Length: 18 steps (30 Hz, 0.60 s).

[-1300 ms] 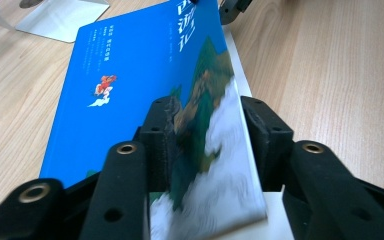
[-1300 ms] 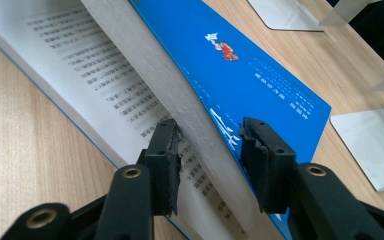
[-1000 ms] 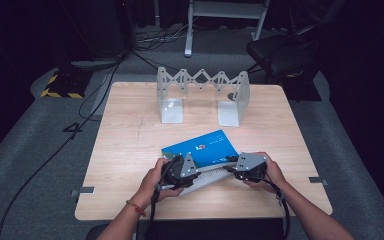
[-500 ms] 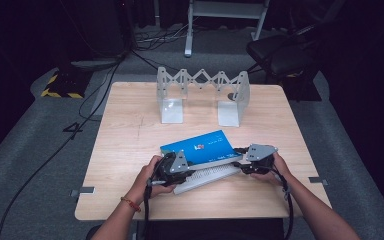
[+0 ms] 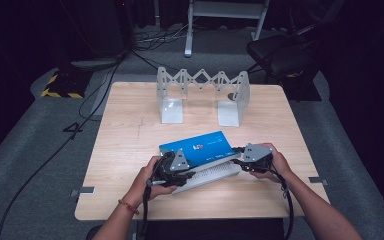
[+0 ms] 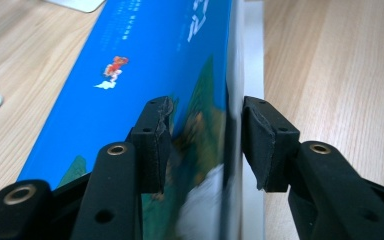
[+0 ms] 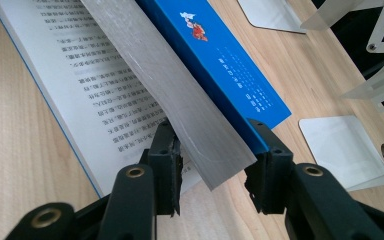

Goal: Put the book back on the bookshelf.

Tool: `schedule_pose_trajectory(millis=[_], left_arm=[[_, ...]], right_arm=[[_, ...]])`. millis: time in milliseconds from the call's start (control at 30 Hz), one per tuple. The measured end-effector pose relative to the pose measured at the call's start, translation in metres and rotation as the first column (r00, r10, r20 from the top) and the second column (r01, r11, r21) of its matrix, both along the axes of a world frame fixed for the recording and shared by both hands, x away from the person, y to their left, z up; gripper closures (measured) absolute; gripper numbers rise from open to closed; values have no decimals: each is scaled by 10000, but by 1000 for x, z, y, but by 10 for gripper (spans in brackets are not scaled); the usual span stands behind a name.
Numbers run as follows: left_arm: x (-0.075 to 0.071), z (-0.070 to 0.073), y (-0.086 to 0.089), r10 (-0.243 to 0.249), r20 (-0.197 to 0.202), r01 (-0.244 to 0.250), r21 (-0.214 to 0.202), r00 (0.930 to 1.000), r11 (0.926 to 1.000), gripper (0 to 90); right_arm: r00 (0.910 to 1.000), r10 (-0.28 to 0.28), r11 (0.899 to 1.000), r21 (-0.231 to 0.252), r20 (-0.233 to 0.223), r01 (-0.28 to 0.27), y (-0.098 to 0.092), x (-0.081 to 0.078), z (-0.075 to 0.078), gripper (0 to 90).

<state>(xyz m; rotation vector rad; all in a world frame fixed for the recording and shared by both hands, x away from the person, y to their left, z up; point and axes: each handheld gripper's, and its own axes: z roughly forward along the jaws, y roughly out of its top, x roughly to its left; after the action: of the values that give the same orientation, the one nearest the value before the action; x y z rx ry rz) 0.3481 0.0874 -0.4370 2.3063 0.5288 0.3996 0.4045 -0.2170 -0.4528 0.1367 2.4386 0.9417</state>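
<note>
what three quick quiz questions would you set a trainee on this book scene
1. True or false: the book lies fully shut on the table.
2. What stands behind the book? A) a grey folding rack B) a red bowl C) a laptop
3. Fill in: the book's cover is ____.

Key: 1 false, it is open and a printed page shows in the right gripper view; 2 A; 3 blue.
</note>
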Motion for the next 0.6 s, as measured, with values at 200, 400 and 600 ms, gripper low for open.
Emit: schedule_pose_trajectory(millis=[200, 400, 600], left_arm=[[-5, -4, -20, 675, 105, -680, 496, 9977, 9965, 446], [-7, -8, -30, 1008, 236, -1024, 760, 9946, 9918, 425], [-13, -17, -33, 1178, 744, -1269, 1340, 9903, 9828, 542]], right_arm=[[9996, -272, 9995, 150, -38, 272, 11, -14, -1, 618], [10000, -86, 9999, -69, 9, 86, 24, -31, 2, 644], [9999, 86, 9998, -177, 77, -85, 32, -42, -1, 654]])
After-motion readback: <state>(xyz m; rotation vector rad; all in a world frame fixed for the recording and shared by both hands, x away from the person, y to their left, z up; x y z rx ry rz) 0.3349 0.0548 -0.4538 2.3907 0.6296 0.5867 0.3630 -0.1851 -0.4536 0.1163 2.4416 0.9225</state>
